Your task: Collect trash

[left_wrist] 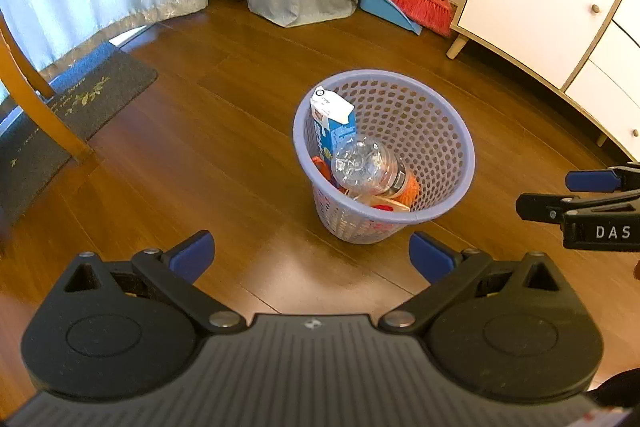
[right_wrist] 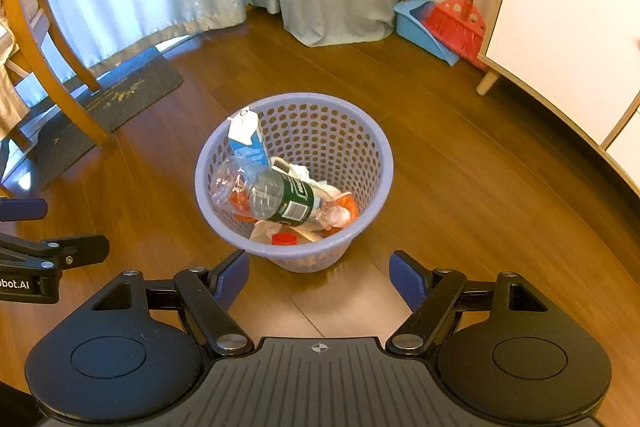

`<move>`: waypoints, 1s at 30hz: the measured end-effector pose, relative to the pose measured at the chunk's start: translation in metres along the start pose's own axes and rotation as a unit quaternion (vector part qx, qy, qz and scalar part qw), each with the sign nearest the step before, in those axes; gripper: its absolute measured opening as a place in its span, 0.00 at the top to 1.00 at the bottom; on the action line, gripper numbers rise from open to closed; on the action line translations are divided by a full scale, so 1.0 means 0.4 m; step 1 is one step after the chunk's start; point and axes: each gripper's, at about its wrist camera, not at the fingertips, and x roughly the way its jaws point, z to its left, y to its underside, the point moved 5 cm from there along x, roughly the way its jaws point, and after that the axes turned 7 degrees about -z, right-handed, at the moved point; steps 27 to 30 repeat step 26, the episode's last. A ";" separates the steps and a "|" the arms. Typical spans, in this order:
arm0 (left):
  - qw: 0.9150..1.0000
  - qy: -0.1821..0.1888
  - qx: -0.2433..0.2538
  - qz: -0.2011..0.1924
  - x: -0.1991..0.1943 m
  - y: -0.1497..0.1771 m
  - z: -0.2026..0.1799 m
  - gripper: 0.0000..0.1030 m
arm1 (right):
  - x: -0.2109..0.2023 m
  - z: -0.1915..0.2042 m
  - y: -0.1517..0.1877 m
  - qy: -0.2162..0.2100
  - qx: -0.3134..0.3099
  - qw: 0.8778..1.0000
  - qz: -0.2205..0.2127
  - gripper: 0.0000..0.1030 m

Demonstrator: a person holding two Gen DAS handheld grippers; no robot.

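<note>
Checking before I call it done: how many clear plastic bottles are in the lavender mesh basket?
1. A clear plastic bottle with a dark green label lies tilted atop the trash in the lavender mesh basket, beside the blue-white carton. Others may be buried underneath.

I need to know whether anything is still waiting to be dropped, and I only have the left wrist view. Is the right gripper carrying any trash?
Observer: No. The right gripper is open and empty, just short of the lilac perforated plastic basket.
Operator: From here I only see the base of the clear plastic bottle. How does it lie?
Observer: The clear plastic bottle lies on its side across the pile, neck low towards the right wall.
Operator: Anything behind it?
Observer: Yes, a crumpled white scrap sits just behind the bottle.
</note>
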 end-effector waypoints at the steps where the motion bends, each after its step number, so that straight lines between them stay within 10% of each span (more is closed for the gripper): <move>1: 1.000 0.000 -0.002 0.001 0.000 0.000 0.000 0.01 | 0.002 -0.001 0.001 0.001 0.002 1.000 0.002 0.28; 30: 1.000 -0.012 -0.017 0.013 0.005 0.009 0.016 0.01 | 0.018 0.017 0.020 -0.004 -0.001 1.000 0.030 0.28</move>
